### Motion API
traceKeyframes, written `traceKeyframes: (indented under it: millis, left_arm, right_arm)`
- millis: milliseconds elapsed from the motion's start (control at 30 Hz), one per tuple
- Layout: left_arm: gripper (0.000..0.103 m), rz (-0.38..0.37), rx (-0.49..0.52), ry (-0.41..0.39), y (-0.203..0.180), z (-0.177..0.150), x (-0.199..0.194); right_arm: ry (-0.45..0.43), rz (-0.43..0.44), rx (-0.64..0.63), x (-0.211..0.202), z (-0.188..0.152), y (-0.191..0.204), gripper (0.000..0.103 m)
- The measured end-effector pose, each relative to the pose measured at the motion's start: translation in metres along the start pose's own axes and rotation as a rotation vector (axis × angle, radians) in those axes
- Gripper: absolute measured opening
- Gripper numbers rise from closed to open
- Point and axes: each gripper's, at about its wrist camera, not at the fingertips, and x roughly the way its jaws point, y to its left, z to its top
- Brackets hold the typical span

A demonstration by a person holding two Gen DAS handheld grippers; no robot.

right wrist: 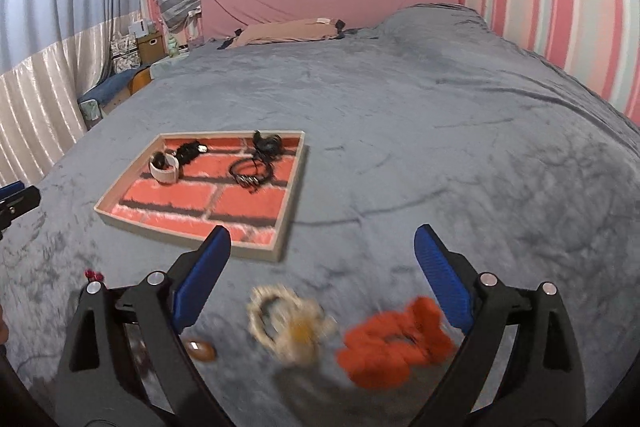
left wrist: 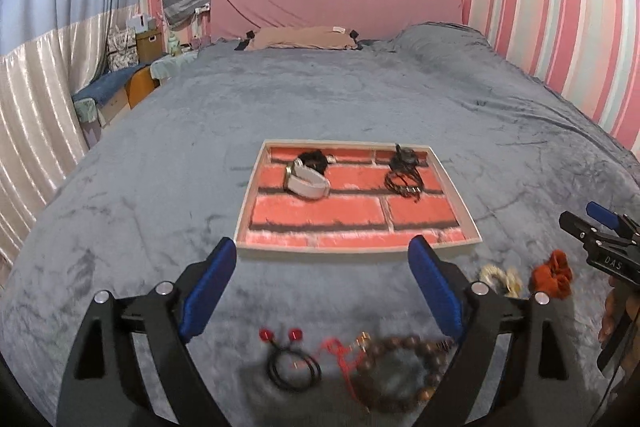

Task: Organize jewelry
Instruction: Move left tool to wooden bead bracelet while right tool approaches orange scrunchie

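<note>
Between picks. Left gripper [left wrist: 322, 285] and right gripper [right wrist: 322, 273] gape wide, both empty. Tray [left wrist: 256, 179] holds several pieces. Bead bracelet [left wrist: 404, 375], cream scrunchie [right wrist: 286, 323], apparently, and orange scrunchie [right wrist: 394, 347] remain on bed [right wrist: 440, 147]. Next: descend, straddle one.

The left gripper [left wrist: 322, 287] has 2 black angular arms, each with 2 round silver screws, and ribbed blue pads on the fingers [left wrist: 210, 291]. The right gripper [right wrist: 322, 277] looks the same. At 3 o'clock in the left view its black body carries white letters "DAS".
</note>
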Motion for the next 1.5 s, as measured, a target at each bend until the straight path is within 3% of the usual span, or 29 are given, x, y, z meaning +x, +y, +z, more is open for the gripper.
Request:
traceKeyframes:
  millis: [233, 500, 833, 1067, 1300, 1433, 1500]
  left_arm:
    - [0.086, 0.042, 0.003, 0.009, -0.008, -0.039, -0.011]
    - [0.086, 0.049, 0.022, 0.038, -0.015, -0.083, 0.000]
    - [0.086, -0.012, -0.006, 0.097, -0.029, -0.113, 0.017]
    - [0.086, -0.036, 0.037, 0.115, -0.069, -0.126, 0.024]
    - [0.085, -0.045, 0.076, 0.142, -0.086, -0.136, 0.038]
    - [0.084, -0.063, 0.075, 0.160, -0.084, -0.139, 0.045]
    - [0.078, -0.066, 0.074, 0.167, -0.083, -0.138, 0.048]
  right_arm:
    - [-0.002, -0.042, 0.048, -0.016, -0.046, -0.024, 0.091]
    - [0.044, -0.094, 0.090, -0.004, -0.083, -0.046, 0.091]
    - [0.049, -0.141, 0.122, 0.012, -0.094, -0.063, 0.090]
    - [0.077, -0.134, 0.113, 0.028, -0.099, -0.068, 0.088]
    - [0.094, -0.094, 0.117, 0.037, -0.098, -0.073, 0.088]
    - [0.127, -0.057, 0.141, 0.048, -0.098, -0.075, 0.071]
    - [0.130, -0.046, 0.157, 0.050, -0.097, -0.075, 0.062]
